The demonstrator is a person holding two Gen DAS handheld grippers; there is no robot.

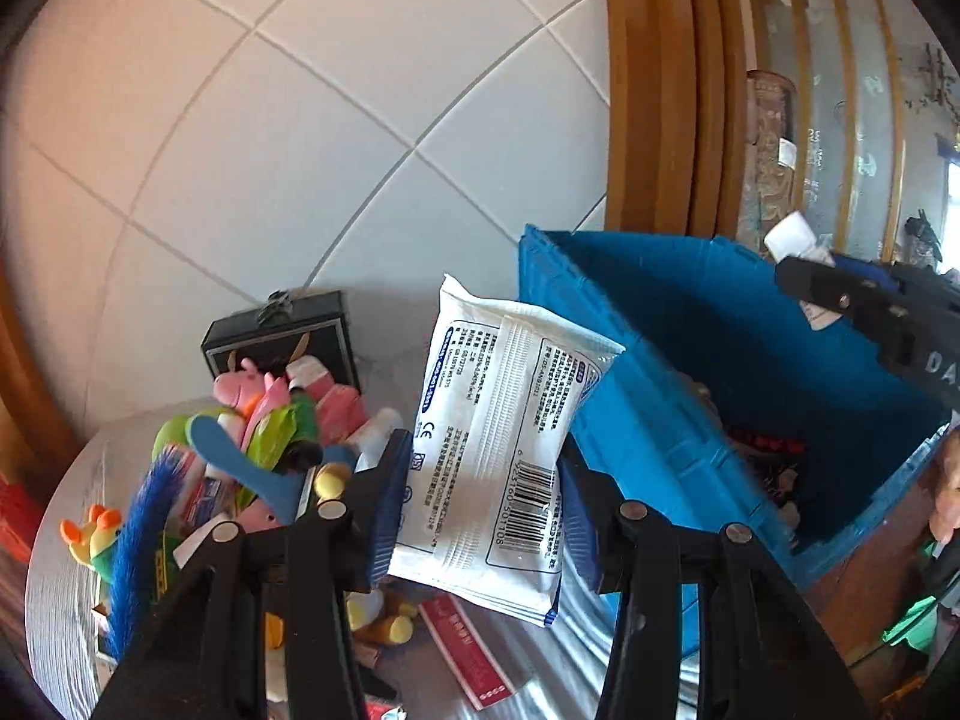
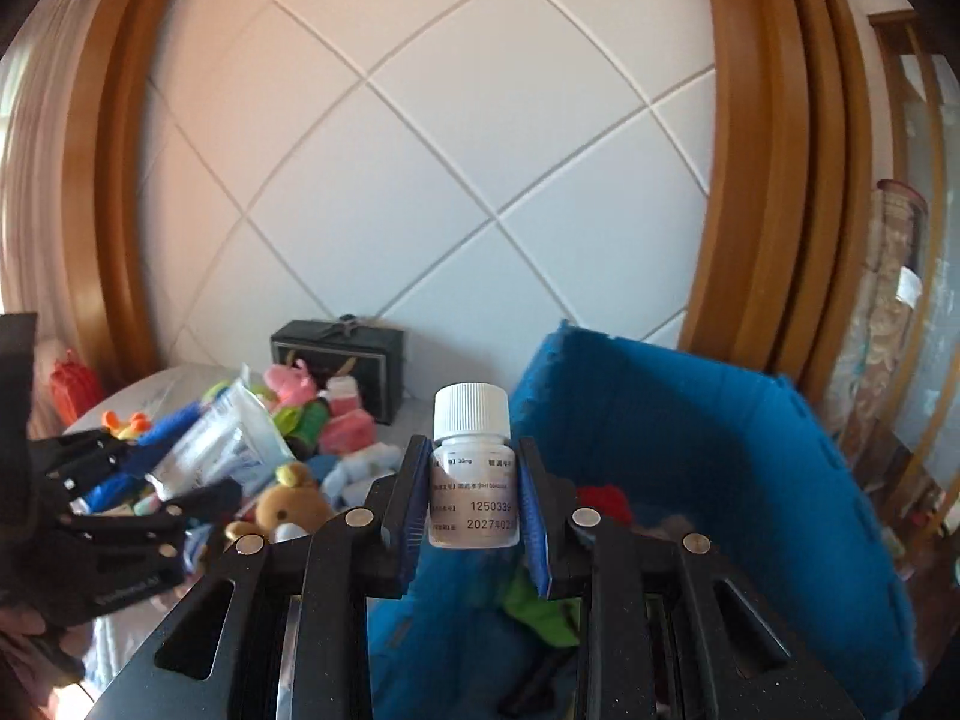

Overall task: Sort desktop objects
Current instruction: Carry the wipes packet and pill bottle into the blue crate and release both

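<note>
Left wrist view: the left gripper [image 1: 480,516] is clamped on a white sachet pack [image 1: 504,438] with a barcode, held in the air just beside the near corner of the blue bin [image 1: 690,360], with the heap of plush toys [image 1: 264,438] on the bench [image 1: 60,600] down to its left. Over in the right wrist view, the right gripper [image 2: 474,510] squeezes a small white pill bottle [image 2: 473,474] upright between its blue pads, cap on top, lifted above the open bin. A dark gift box [image 2: 342,360] sits against the tiled wall behind the pile.
</note>
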